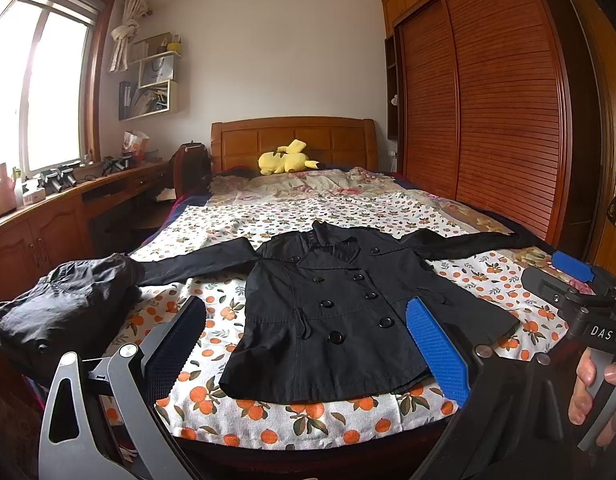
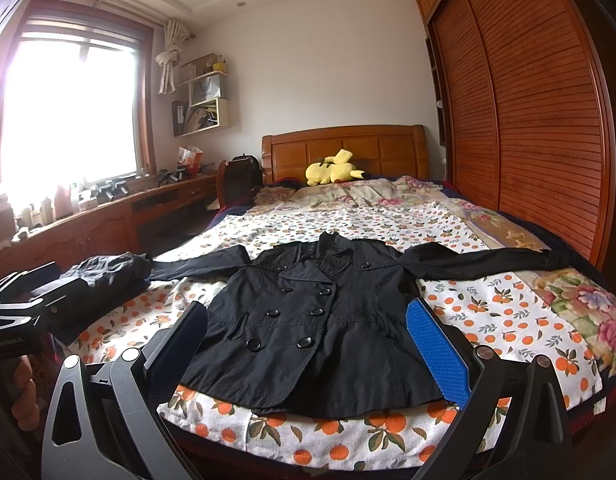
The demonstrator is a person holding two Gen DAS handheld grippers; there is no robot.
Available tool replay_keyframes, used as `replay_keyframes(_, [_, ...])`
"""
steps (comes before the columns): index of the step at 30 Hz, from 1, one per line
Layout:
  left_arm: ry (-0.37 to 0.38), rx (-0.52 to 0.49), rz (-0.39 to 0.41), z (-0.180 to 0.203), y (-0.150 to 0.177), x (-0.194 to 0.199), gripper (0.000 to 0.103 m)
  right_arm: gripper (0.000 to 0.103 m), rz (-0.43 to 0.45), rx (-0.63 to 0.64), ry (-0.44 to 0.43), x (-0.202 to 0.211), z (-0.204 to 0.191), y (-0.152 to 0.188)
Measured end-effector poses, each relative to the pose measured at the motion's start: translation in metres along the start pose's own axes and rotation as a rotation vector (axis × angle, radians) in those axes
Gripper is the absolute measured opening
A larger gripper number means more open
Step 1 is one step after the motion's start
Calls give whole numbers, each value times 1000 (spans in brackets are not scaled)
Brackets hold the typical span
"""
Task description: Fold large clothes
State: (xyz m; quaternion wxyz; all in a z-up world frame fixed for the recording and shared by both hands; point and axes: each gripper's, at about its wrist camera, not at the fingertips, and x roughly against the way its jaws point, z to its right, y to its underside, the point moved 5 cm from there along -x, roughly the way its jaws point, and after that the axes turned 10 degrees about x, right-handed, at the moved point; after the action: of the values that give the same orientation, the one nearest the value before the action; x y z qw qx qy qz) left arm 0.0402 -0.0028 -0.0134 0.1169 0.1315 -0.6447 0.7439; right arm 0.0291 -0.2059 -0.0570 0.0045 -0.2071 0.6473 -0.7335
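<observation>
1. The black coat [image 1: 331, 312] lies flat on the bed [image 1: 308, 424], front up, near the foot edge, both sleeves spread out.
2. The left gripper [image 1: 308, 344] hangs above the coat's hem, fingers wide apart, holding nothing.
3. The right gripper [image 2: 308, 344] is also spread wide and empty above the hem.
4. A dark bundle of clothes [image 1: 64, 304] lies beside the coat's left sleeve.
5. A yellow plush toy [image 1: 286, 158] rests far behind the coat, at the headboard.
</observation>
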Motion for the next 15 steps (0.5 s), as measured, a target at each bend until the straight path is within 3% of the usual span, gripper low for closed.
replay_keyframes(15, [-45,22,-66,-17,16,-33,101,96,-25,16,-21,-25,-5,7])
